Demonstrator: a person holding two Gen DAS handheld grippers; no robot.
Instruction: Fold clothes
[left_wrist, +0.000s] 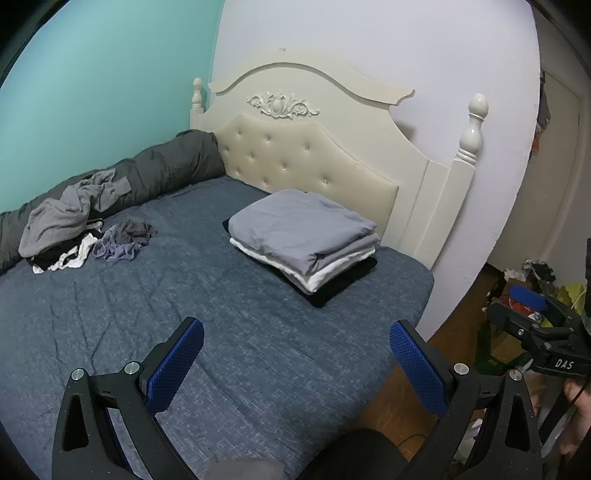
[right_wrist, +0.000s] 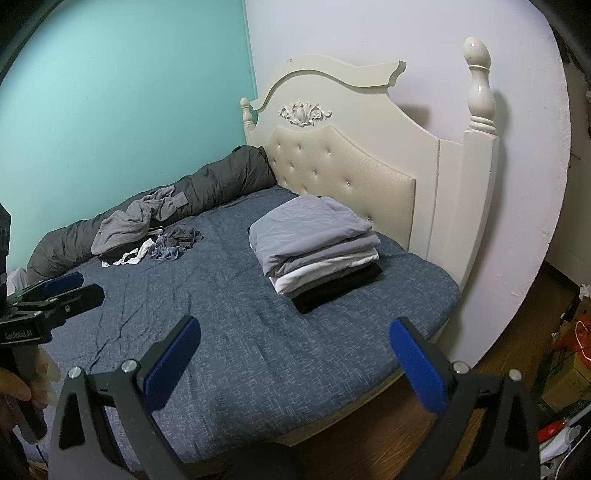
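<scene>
Both the left gripper (left_wrist: 295, 363) and right gripper (right_wrist: 295, 363) are hanging spread wide, gripping nothing, above the bed (left_wrist: 110, 321). The folded stack (left_wrist: 303, 236) is sitting near the headboard (left_wrist: 314, 155); the unfolded heap (left_wrist: 74, 225) is lying tangled by the wall, its separate garments hard to distinguish.

Blue heathered bed cover (left_wrist: 229, 332): woven cloth, matt, lightly creased.
Stack of folded grey, white and black clothes (left_wrist: 303, 236): soft cloth, smooth, matt.
Crumpled pile of grey, black and white clothes (left_wrist: 74, 225): thin cloth, wrinkled.
Long dark grey rolled quilt (left_wrist: 173, 158): puffy cloth with a faint sheen.
Cream tufted headboard panel (left_wrist: 295, 155): padded leather-like surface, slight gloss, with shiny buttons.
Cream carved bed frame with turned post (left_wrist: 474, 122): painted wood, glossy on the post.
Left gripper (left_wrist: 295, 365) fingers (left_wrist: 177, 365): blue pads, rough dimpled texture; black matt plastic arms with bright metal pins.
Right gripper (right_wrist: 295, 365) fingers (right_wrist: 417, 369): blue textured pads on matt black plastic.
Brown floor (right_wrist: 517, 306): wood, low sheen.
</scene>
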